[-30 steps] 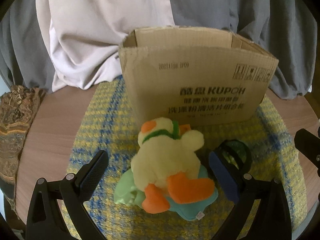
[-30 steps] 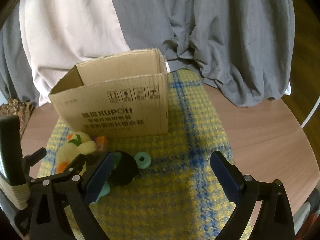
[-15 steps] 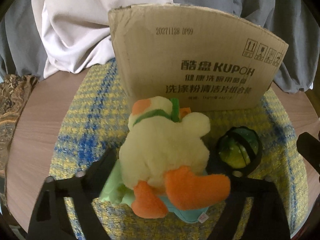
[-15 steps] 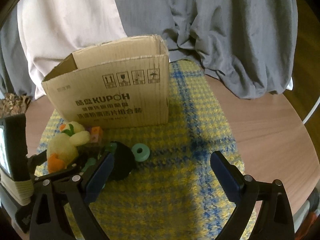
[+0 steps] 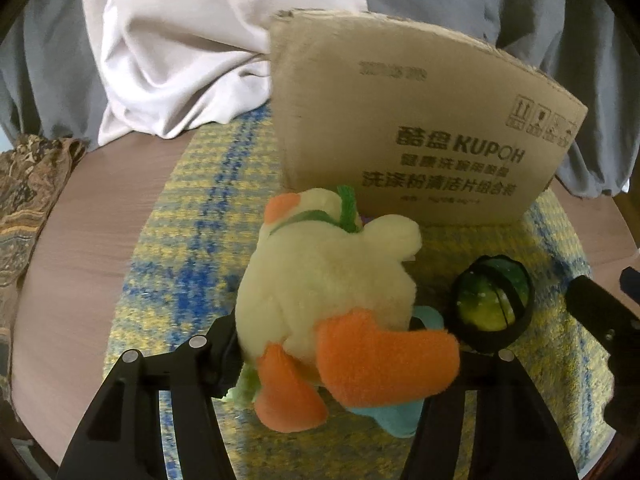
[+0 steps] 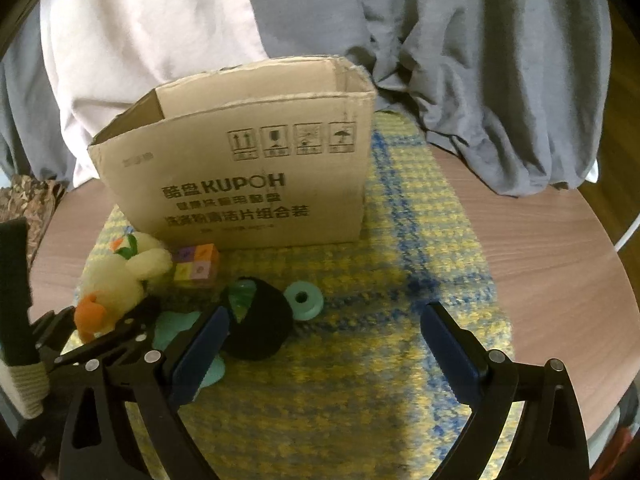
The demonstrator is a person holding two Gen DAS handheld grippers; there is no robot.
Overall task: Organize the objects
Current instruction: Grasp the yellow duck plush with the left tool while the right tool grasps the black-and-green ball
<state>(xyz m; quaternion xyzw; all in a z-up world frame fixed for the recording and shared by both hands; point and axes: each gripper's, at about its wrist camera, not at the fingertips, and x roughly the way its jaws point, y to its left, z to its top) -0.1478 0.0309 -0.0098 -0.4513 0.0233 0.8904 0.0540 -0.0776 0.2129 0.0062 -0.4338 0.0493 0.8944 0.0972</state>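
While squeezed, plush duck (image 5: 328,300) between left claw (image 5: 332,354) fingers.

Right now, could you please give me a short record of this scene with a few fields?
surface: yellow and blue woven mat on a wooden table
container: open brown cardboard box, upright on the mat
left hand-held gripper: jaws just closing, pressing the cream and orange plush duck
right hand-held gripper: open, holding nothing
loose items: multicoloured cube, teal ring, black and green ball
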